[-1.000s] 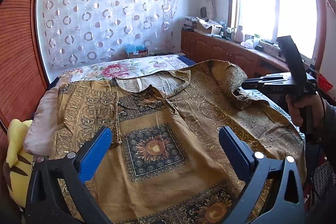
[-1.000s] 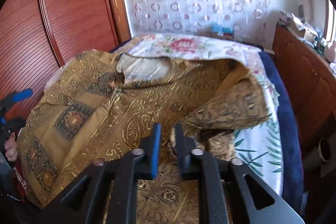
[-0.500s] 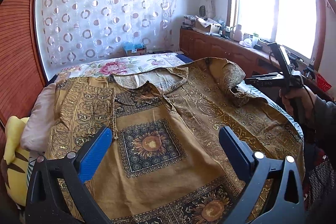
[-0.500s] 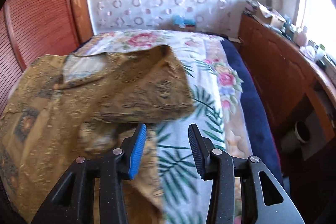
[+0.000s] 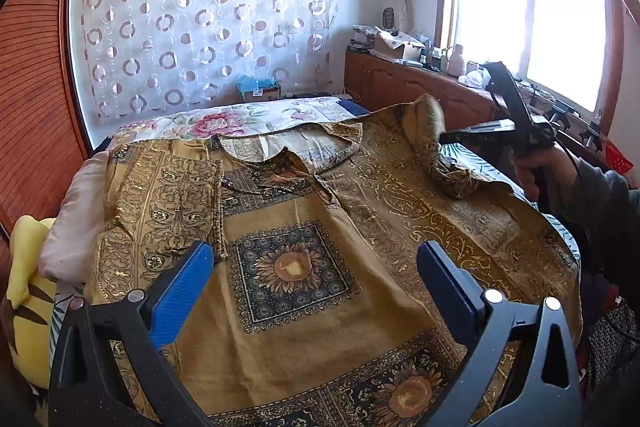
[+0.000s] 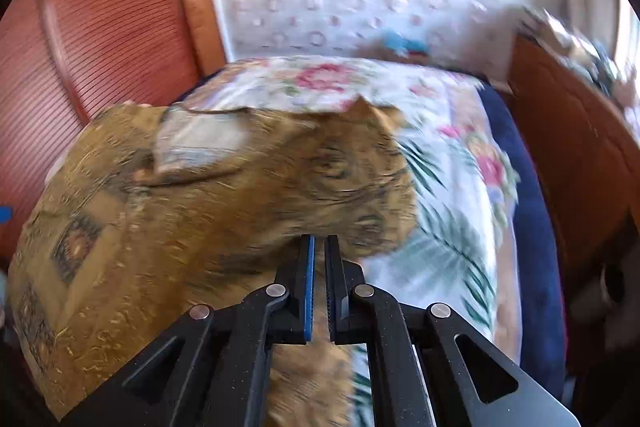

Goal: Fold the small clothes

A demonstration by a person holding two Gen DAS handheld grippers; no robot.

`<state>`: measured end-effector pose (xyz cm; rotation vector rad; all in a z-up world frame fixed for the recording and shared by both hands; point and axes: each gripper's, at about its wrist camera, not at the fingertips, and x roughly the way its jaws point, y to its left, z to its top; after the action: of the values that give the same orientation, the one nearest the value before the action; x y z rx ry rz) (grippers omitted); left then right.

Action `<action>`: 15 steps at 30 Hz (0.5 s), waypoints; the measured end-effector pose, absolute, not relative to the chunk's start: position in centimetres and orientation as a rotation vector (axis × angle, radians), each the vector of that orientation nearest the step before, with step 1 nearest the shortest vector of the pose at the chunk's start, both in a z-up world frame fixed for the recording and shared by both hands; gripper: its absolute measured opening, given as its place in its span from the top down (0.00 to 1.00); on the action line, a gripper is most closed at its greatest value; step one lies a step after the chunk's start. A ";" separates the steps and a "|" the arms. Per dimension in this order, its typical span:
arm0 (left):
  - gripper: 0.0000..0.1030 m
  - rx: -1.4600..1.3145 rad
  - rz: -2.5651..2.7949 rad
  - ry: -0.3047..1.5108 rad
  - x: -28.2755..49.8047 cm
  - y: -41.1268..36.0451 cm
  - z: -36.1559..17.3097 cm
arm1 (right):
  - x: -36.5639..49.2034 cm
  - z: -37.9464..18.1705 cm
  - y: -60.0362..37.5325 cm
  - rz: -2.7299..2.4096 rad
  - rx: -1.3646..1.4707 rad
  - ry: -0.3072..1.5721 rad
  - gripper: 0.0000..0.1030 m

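Observation:
A gold patterned shirt [image 5: 296, 267] with sunflower squares lies spread on the bed; its left sleeve is folded inward. My left gripper [image 5: 312, 279] is open and empty above the shirt's lower front. My right gripper [image 6: 319, 241] is shut on the shirt's right sleeve [image 6: 352, 195], which bunches up at the bed's right side. The right gripper also shows in the left wrist view [image 5: 444, 137], touching the raised sleeve [image 5: 428, 131]. The right wrist view is blurred by motion.
The floral bedsheet [image 5: 240, 119] covers the bed; a pink pillow [image 5: 76, 223] and a yellow plush [image 5: 28, 299] lie at the left. A wooden cabinet [image 5: 408, 87] with clutter runs along the right under the window. A wooden wardrobe [image 6: 100, 39] stands left.
My right gripper was open half a second ago; it has closed on the right sleeve. The left gripper has stayed open and nearly still.

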<state>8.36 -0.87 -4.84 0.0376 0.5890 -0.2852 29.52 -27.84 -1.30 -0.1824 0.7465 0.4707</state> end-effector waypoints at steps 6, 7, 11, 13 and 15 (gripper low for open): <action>0.01 0.026 -0.280 0.593 8.4 -0.4 -5.0 | 28.3 0.6 -23.2 0.562 -0.244 0.679 0.95; 0.01 0.025 -0.280 0.595 8.4 -0.3 -5.1 | 28.0 0.7 -22.9 0.557 -0.251 0.672 0.95; 0.01 0.017 -0.283 0.599 8.5 -0.2 -5.2 | 27.8 0.3 -23.2 0.504 -0.255 0.676 0.90; 0.01 0.015 -0.285 0.599 8.5 -0.2 -5.3 | 27.9 -0.5 -23.9 0.425 -0.280 0.694 0.69; 0.01 0.012 -0.289 0.601 8.6 -0.2 -5.4 | 28.6 -1.5 -24.3 0.394 -0.266 0.719 0.64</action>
<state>8.57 -0.17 -5.37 0.0120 0.6007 -0.2891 28.64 -24.30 -1.47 -0.2664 0.7186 0.3940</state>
